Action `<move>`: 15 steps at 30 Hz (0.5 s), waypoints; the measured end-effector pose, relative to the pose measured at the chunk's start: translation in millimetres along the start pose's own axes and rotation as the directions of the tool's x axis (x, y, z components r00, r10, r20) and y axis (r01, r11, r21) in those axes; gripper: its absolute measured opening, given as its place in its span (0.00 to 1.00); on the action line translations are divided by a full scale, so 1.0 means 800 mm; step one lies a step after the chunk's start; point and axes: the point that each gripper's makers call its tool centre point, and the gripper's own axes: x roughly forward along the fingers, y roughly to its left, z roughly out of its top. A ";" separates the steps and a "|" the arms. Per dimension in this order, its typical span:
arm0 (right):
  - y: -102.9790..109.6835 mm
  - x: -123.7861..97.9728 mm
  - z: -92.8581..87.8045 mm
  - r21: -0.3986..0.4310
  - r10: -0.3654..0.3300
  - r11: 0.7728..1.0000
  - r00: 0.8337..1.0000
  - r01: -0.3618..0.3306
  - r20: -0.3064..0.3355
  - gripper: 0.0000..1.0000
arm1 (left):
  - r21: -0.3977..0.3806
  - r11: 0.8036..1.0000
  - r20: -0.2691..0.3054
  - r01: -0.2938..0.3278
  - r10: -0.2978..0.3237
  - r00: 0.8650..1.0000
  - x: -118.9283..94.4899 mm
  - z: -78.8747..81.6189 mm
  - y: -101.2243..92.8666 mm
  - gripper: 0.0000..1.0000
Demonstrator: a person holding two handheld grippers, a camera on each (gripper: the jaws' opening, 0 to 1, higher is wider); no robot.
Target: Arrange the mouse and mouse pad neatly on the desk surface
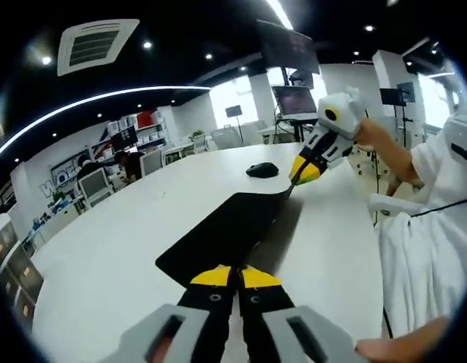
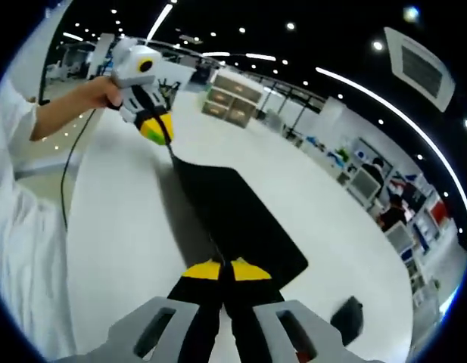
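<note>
A black mouse pad point(image 1: 222, 231) hangs stretched between both grippers a little above the white desk point(image 1: 112, 234), casting a shadow under it. My left gripper point(image 1: 235, 274) is shut on its near edge. My right gripper point(image 1: 303, 172) comes in from the right, shut on the pad's far corner. A black mouse point(image 1: 262, 169) rests on the desk just beyond that corner. In the right gripper view, my right gripper point(image 2: 225, 270) pinches the mouse pad point(image 2: 233, 212), the left gripper point(image 2: 159, 128) holds the opposite corner, and the mouse point(image 2: 347, 318) lies at the lower right.
A person in white sleeves point(image 1: 430, 227) stands at the desk's right edge, with a black cable point(image 2: 70, 174) hanging from one gripper. Monitors on stands point(image 1: 294, 102) stand beyond the desk's far end. Wooden drawer cabinets point(image 2: 233, 102) and other desks lie further off.
</note>
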 end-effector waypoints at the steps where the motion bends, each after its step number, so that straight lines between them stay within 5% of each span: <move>1: 0.003 0.001 -0.003 0.000 0.003 1.000 1.000 -0.003 -0.002 0.02 | -0.003 1.000 -0.001 0.003 -0.003 1.000 0.000 -0.003 -0.002 0.04; 15: 0.034 0.005 -0.037 0.014 0.019 1.000 1.000 -0.019 -0.023 0.04 | -0.047 0.997 -0.013 0.066 -0.066 0.998 0.003 -0.029 -0.034 0.05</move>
